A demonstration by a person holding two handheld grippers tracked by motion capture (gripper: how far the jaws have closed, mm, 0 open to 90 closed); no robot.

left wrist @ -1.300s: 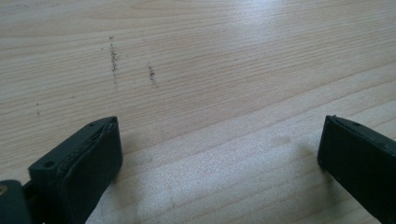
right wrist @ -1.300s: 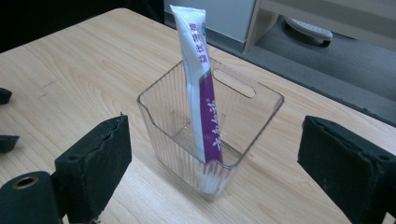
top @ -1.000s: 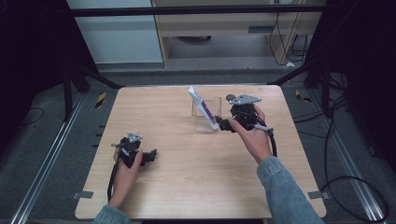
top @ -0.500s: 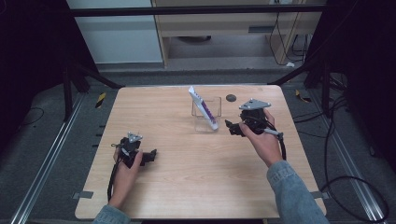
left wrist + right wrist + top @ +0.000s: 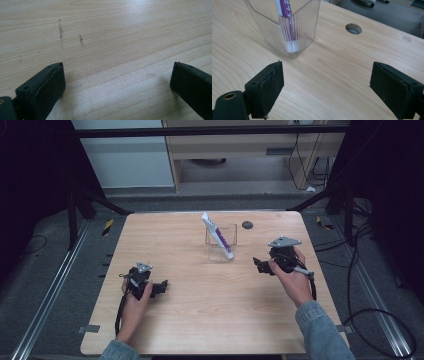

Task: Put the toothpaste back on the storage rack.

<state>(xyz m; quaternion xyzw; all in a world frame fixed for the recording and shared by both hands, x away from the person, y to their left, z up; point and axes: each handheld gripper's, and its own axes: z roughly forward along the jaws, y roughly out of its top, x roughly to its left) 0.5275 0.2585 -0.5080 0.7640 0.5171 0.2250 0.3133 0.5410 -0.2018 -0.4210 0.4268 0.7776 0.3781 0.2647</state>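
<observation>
A clear ribbed plastic holder (image 5: 221, 241) (image 5: 287, 27) stands upright on the far middle of the wooden table (image 5: 200, 320). A white and purple tube (image 5: 218, 234) (image 5: 287, 25) leans inside it, its top sticking out toward the left. My right gripper (image 5: 257, 265) (image 5: 325, 87) is open and empty, a short way to the right of the holder, jaws pointing at it. My left gripper (image 5: 162, 286) (image 5: 117, 85) rests low over the table at the near left, open, with bare wood between its jaws.
A round cable hole (image 5: 247, 224) (image 5: 353, 28) sits in the table behind and right of the holder. Dark metal frame legs and cables stand around the table on the grey floor. A cabinet (image 5: 240, 150) lies beyond the far edge.
My right gripper has drawn back from the holder, to the right and toward the near side. The tube stays in the holder. The left gripper has not moved.
</observation>
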